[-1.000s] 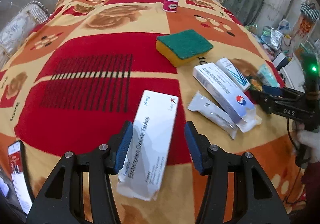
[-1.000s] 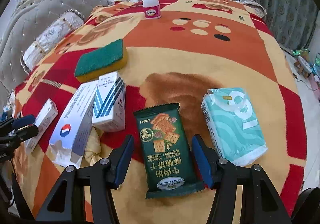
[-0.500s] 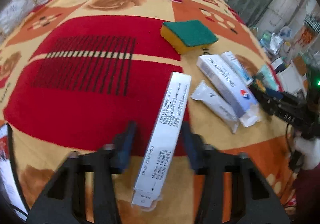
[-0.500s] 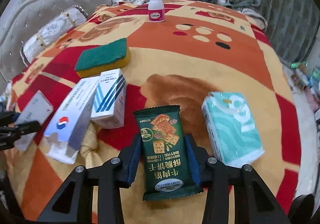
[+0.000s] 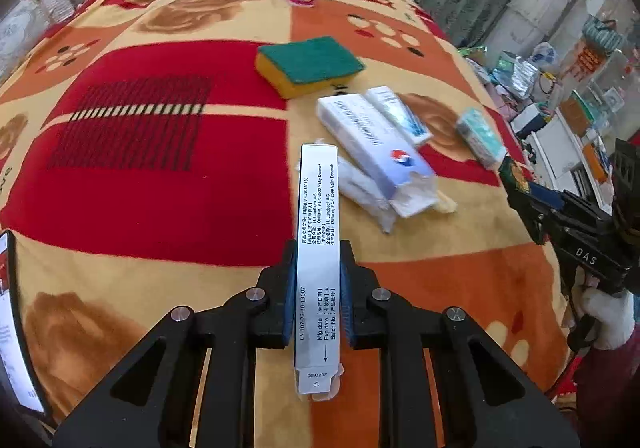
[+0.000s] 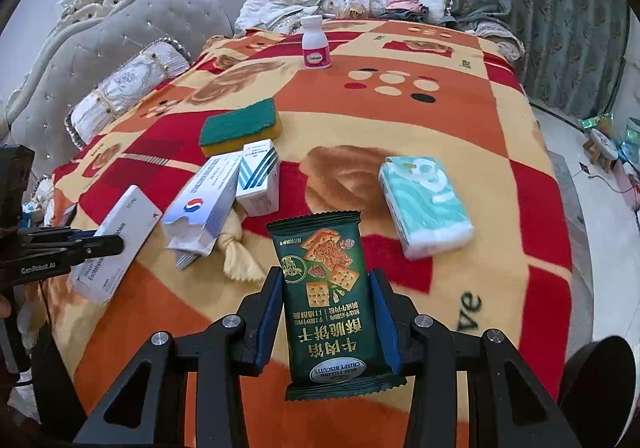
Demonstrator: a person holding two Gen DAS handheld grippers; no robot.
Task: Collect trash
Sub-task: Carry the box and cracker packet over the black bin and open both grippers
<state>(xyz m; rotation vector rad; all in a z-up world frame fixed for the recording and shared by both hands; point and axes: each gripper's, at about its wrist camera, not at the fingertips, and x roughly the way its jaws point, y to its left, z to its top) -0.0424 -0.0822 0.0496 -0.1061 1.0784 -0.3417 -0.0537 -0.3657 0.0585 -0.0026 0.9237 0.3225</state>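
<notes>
Both grippers have closed since a second ago: the left gripper [image 5: 318, 290] now pinches the white tablet box [image 5: 318, 248] turned on edge, and the right gripper [image 6: 327, 314] squeezes the green biscuit packet [image 6: 330, 296]. Each seems lifted just above the bed's blanket [image 5: 160, 176], long axis pointing forward along the fingers; bin not visible.

We gripped the green biscuit packet [image 6: 334, 300] in our right gripper [image 6: 328, 312], lifted off the blanket [image 6: 460, 120]; a tissue pack [image 6: 426, 204] lay right.
</notes>
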